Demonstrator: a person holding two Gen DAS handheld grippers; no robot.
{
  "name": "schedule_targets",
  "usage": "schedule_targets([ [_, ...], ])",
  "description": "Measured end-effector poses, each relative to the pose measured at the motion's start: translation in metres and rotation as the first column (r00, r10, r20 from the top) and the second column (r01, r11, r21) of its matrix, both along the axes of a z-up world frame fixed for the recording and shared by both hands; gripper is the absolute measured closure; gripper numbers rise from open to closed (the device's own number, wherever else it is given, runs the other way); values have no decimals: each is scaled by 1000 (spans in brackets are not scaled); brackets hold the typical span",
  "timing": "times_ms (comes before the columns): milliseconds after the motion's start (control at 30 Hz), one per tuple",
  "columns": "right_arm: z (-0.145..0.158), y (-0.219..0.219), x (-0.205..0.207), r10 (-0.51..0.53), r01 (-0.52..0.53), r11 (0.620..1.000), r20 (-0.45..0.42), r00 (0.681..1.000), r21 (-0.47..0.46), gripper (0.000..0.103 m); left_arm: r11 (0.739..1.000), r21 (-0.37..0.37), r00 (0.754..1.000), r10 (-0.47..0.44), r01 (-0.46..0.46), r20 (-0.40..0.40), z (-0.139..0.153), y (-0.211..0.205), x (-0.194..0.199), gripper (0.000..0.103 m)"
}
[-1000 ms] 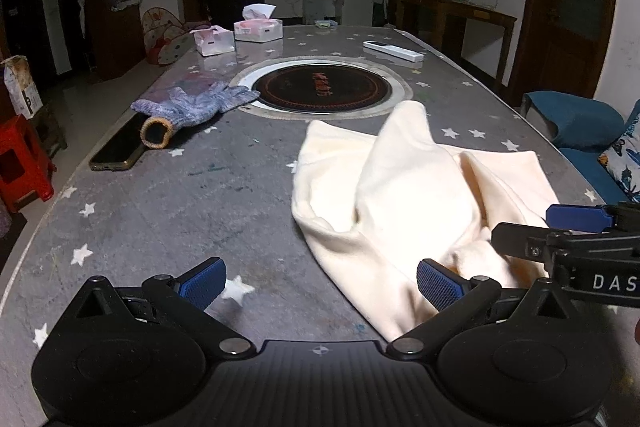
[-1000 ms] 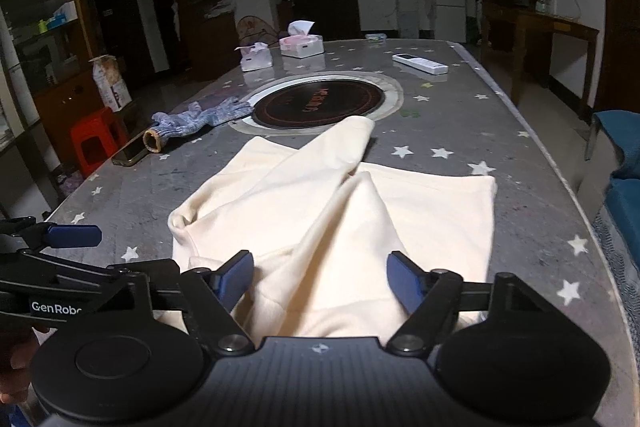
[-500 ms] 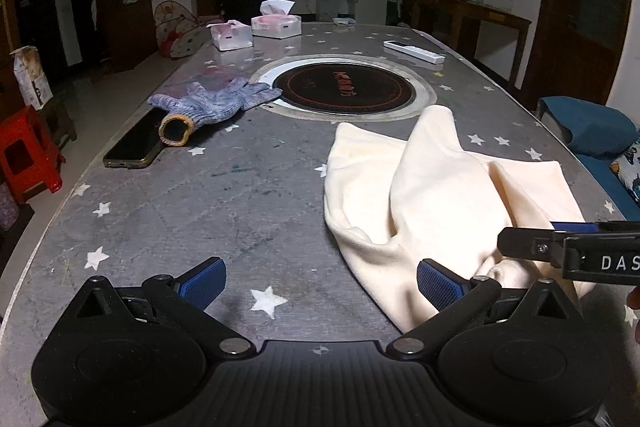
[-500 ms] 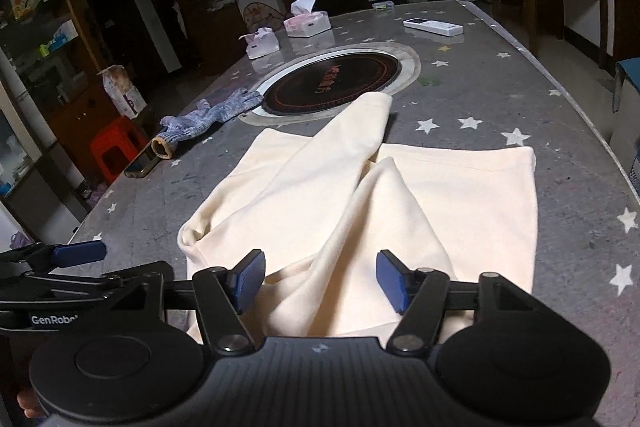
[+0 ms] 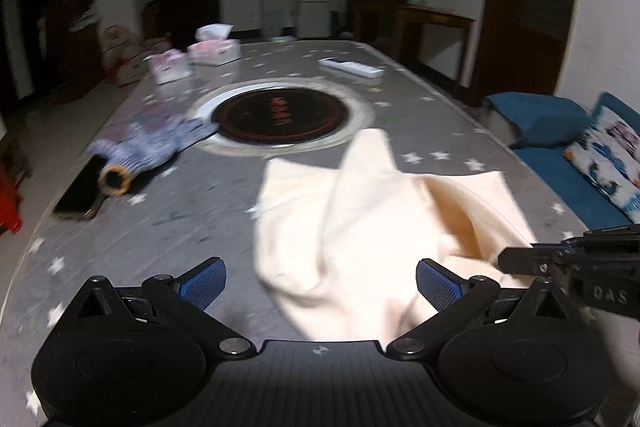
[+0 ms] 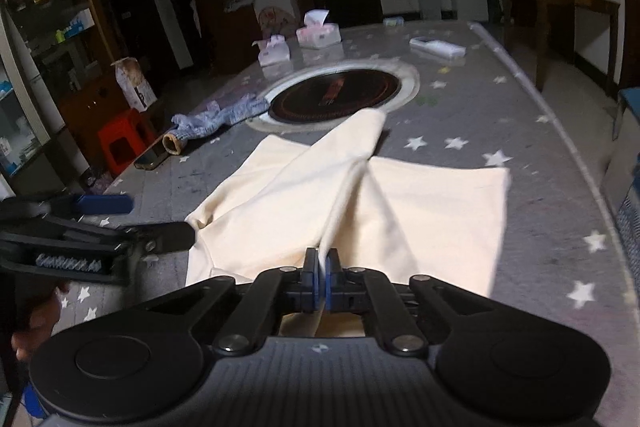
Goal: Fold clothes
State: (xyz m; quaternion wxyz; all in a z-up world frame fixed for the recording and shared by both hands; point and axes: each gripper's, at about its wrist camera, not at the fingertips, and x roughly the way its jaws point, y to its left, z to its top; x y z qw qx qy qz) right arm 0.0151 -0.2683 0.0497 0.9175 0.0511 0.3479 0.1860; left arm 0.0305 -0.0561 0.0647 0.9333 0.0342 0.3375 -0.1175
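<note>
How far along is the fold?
Early. Done: the cream garment lies on the star-print table with one part already flipped across it. In hand: the right gripper is shut on a garment edge, while the left gripper is open, with its near hem between the fingers. Left: the folds themselves; the garment is bunched and uneven.

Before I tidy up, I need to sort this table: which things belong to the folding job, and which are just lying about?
Job: cream cloth garment, pinched by right gripper; open left gripper.

Lying about: blue-grey knitted glove, dark phone, two pink tissue boxes, white remote control.
</note>
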Motion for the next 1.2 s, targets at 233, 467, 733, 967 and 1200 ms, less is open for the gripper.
schedule_targets([
  [233, -3, -26, -29, -59, 59, 998, 14, 998, -12, 101, 983, 29, 983, -178, 179, -43, -15, -44, 13, 23],
  [467, -12, -30, -28, -72, 72, 997, -4, 997, -9, 101, 967, 57, 964, -240, 248, -117, -38, -60, 28, 55],
  [733, -16, -29, -21, -79, 79, 997, -6, 997, -16, 96, 968, 40, 967, -246, 249, -61, -29, -42, 21, 98],
  [967, -14, -13, -3, -60, 62, 994, 26, 998, -94, 87, 993, -1, 992, -122, 122, 25, -4, -2, -4, 100],
  [1200, -13, -4, 29, -72, 75, 987, 33, 997, -139, 84, 998, -55, 997, 8, -4, 78, 16, 47, -43, 102],
])
